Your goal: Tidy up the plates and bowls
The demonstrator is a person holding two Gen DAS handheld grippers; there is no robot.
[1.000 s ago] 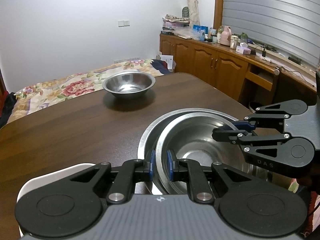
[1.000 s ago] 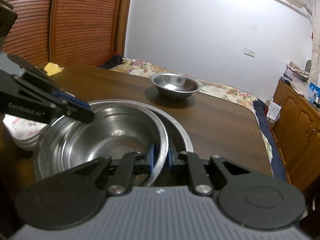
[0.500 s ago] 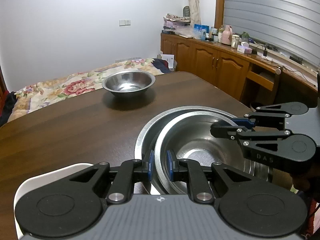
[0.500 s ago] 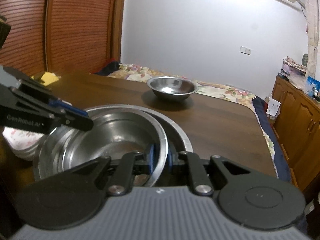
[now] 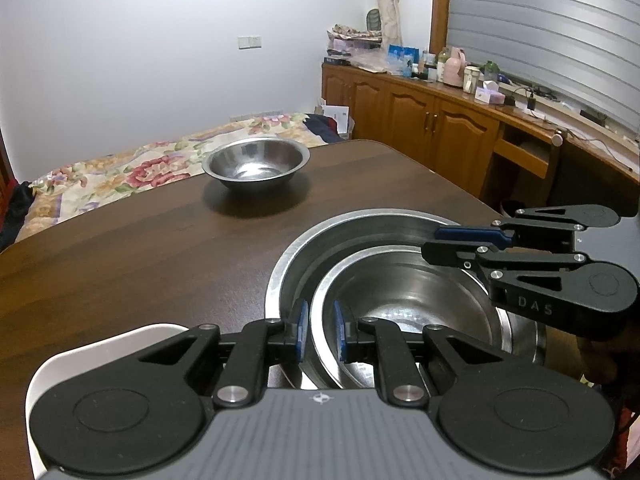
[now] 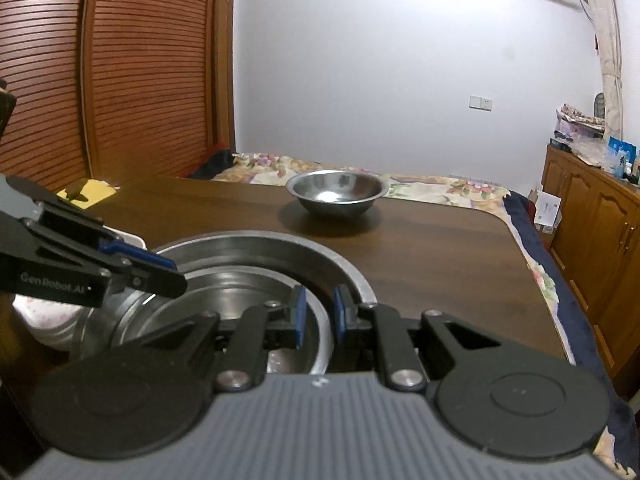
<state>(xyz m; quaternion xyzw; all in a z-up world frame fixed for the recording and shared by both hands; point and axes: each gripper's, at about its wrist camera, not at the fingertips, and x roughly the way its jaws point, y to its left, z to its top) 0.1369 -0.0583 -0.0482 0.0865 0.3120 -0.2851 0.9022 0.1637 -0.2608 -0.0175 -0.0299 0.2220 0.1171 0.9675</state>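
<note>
A medium steel bowl [image 5: 408,300] sits nested inside a large steel bowl [image 5: 344,236] on the dark wooden table [image 5: 140,248]. My left gripper [image 5: 319,328] is shut on the medium bowl's near rim. My right gripper [image 6: 318,314] is shut on the same bowl's rim [image 6: 320,340] at the opposite side; it shows in the left wrist view [image 5: 436,242] too. The medium bowl [image 6: 224,304] lies low within the large bowl [image 6: 280,248]. A small steel bowl [image 5: 256,162] stands alone at the far side of the table, also in the right wrist view [image 6: 338,192].
A white plate [image 5: 100,348] lies at the near left, under my left gripper. A floral dish [image 6: 44,316] sits left of the bowls. A bed [image 5: 100,176] lies beyond the table, wooden cabinets [image 5: 440,120] to the right.
The medium bowl has come down from a raised, tilted hold and now sits deep inside the large bowl. Both grippers have gone down with it.
</note>
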